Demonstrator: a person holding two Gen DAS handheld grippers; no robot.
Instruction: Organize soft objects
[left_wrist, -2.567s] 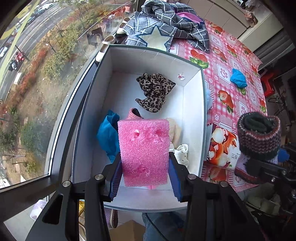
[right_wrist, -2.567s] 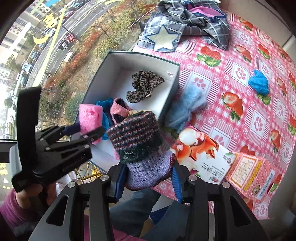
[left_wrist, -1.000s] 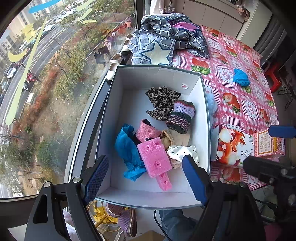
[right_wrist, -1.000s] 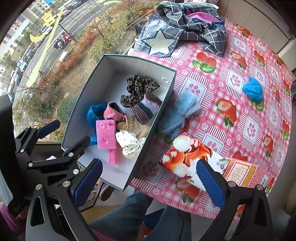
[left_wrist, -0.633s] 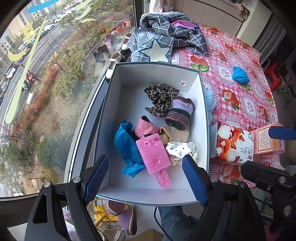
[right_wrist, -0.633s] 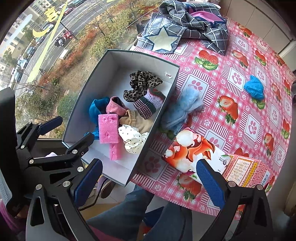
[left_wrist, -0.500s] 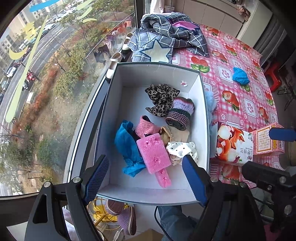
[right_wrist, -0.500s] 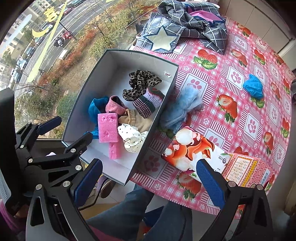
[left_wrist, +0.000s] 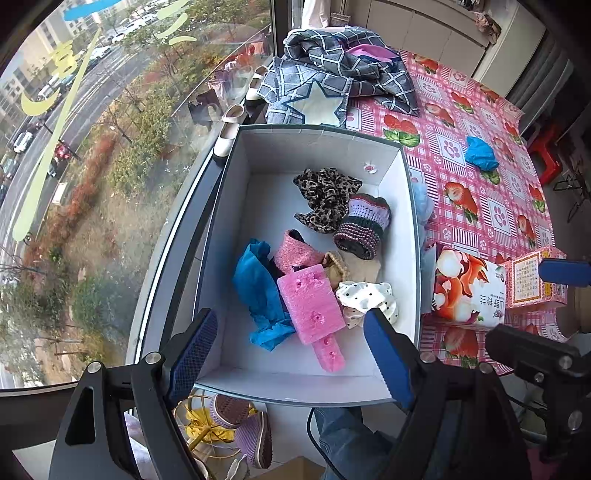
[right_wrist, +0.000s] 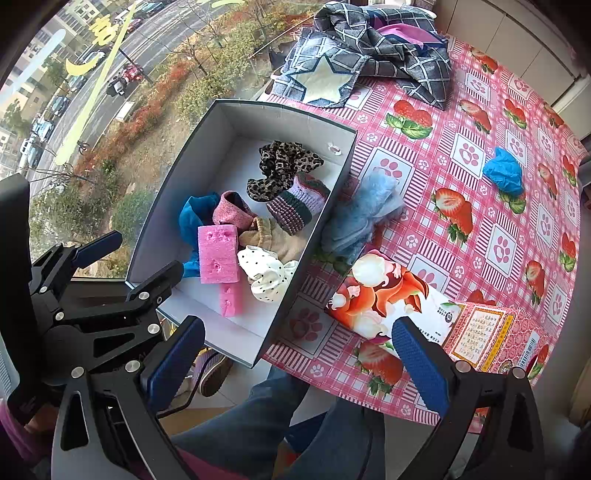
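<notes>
A white box (left_wrist: 321, 147) (right_wrist: 317, 236) holds a pink sponge (left_wrist: 312, 304) (right_wrist: 218, 254), a striped knit sock (left_wrist: 364, 225) (right_wrist: 297, 208), a leopard scrunchie (left_wrist: 325, 197), a blue cloth (left_wrist: 258, 291), a pink sock (left_wrist: 297, 251) and a dotted white cloth (left_wrist: 369, 301). My left gripper (left_wrist: 291, 354) is open and empty above the box's near edge. My right gripper (right_wrist: 295, 363) is open and empty over the table's near edge. A fluffy light-blue item (right_wrist: 364, 214) and a blue cloth (right_wrist: 504, 175) lie on the table outside the box.
The table has a pink strawberry tablecloth (right_wrist: 461, 122). A tissue pack (right_wrist: 388, 299) and a pink carton (right_wrist: 487, 339) lie near the front edge. Plaid star-print clothing (right_wrist: 362, 55) is piled at the back. A window runs along the left.
Earlier the left gripper held the pink sponge and the right held the knit sock; both now lie in the box. Both grippers have opened and drawn back.
</notes>
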